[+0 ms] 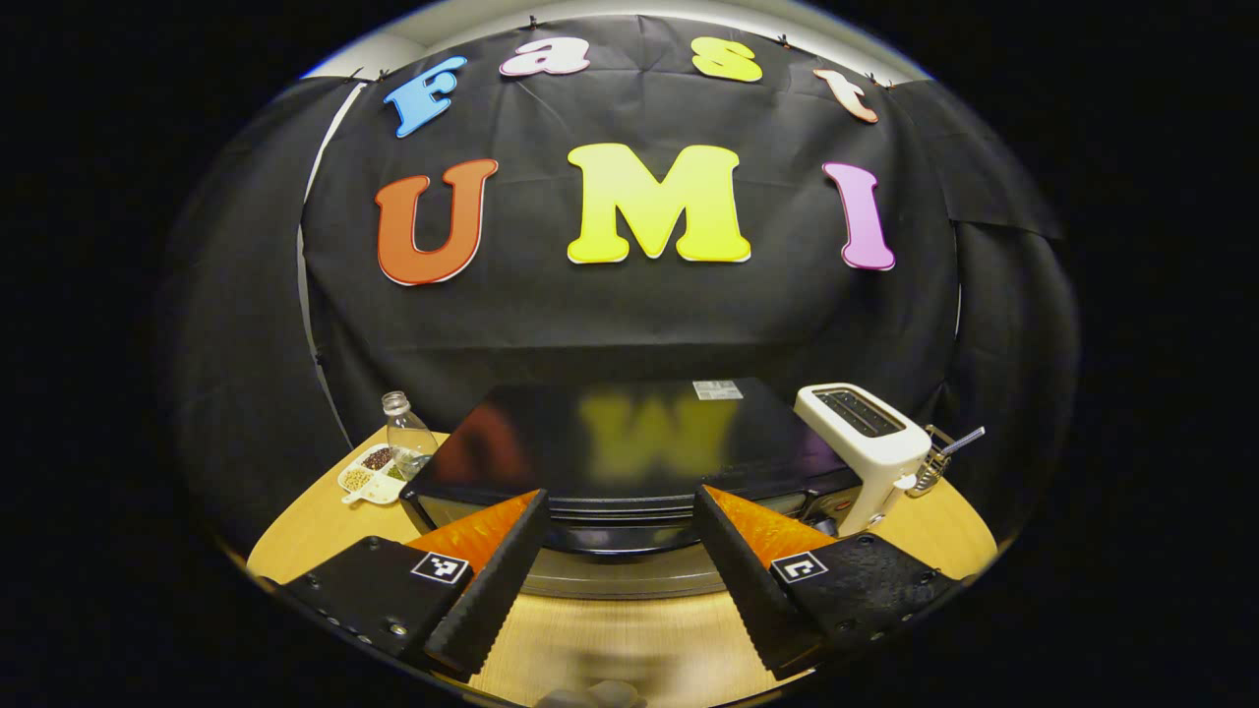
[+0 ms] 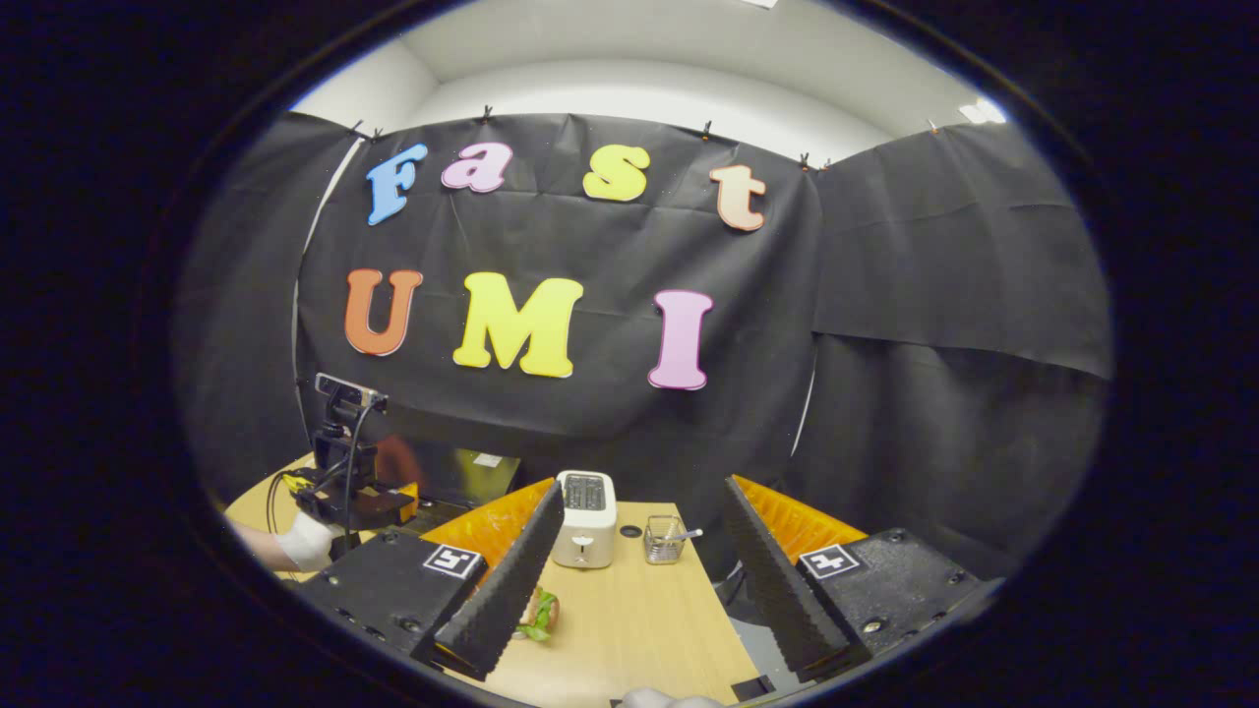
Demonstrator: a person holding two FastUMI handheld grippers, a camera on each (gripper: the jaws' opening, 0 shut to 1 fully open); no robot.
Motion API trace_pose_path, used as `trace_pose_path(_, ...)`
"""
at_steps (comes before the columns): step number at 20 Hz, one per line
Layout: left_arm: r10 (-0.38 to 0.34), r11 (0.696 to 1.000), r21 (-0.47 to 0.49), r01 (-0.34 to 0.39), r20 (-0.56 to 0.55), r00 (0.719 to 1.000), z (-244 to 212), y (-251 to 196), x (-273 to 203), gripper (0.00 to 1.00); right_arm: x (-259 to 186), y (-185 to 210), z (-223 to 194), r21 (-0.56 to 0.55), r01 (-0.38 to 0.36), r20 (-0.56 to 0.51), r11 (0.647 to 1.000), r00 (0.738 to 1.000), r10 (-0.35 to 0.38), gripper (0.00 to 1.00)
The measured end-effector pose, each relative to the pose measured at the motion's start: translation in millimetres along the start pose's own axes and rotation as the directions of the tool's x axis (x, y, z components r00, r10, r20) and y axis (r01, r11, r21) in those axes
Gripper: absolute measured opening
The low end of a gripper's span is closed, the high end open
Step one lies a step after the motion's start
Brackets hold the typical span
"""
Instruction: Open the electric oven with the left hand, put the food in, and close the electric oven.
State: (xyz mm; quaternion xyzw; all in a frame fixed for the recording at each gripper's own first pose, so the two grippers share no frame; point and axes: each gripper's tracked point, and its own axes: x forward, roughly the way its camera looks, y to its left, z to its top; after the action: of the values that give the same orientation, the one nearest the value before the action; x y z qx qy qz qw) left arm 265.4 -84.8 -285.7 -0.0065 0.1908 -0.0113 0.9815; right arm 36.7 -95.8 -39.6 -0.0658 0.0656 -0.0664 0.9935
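Electric oven [image 1: 629, 462] | just ahead of spread left gripper [image 1: 622, 511]

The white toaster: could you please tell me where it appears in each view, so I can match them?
Left gripper view: the white toaster stands right of centre, beside the black oven.
Right gripper view: the toaster stands near bottom centre, at the table's far edge.
Shared landmark: the wire basket just right of the toaster.

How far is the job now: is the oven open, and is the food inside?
Nothing looks done yet. The oven looks closed; the open left gripper faces its front, touching nothing. The food lies on the table by the open right gripper. Opening, loading and closing remain.
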Motion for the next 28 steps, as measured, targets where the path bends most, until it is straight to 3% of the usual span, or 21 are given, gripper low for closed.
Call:
trace_pose_path(1,0.005,1.0,-0.004,-0.005,-0.034,0.999,-10,1,3,0.95,1,0,-1,0.001,0.004,-0.003,1.0,1.0,-0.004,1.0)
trace_pose_path(2,0.007,1.0,0.004,-0.007,0.001,1.0,-3,0,3,0.92,1,-1,-1,0.008,0.007,-0.004,1.0,1.0,-0.007,0.95)
trace_pose_path(3,0.006,1.0,0.011,-0.006,-0.015,1.0,-6,0,4,0.99,0,0,-3,0.014,0.006,-0.007,1.0,1.0,-0.006,1.0)
trace_pose_path(15,-0.013,1.0,0.011,0.014,-0.027,1.0,-36,-2,-42,0.99,-7,14,-17,0.038,-0.04,-0.025,0.998,0.999,0.041,0.95)
trace_pose_path(19,-0.019,1.0,0.006,0.02,-0.049,0.999,-60,-2,-61,0.98,-15,18,-19,0.032,-0.052,-0.024,0.998,0.998,0.053,0.95)
trace_pose_path(20,-0.023,1.0,0.01,0.024,-0.069,0.997,-70,-3,-68,0.98,-17,18,-21,0.03,-0.055,-0.026,0.998,0.998,0.056,1.0)
trace_pose_path(21,-0.027,1.0,0.01,0.027,-0.064,0.998,-73,-3,-74,0.98,-18,19,-22,0.03,-0.058,-0.028,0.998,0.998,0.058,0.95)
trace_pose_path(28,-0.034,0.999,0.01,0.035,-0.13,0.991,-118,-5,-95,0.98,-25,26,-27,0.028,-0.076,-0.038,0.997,0.996,0.078,0.95)
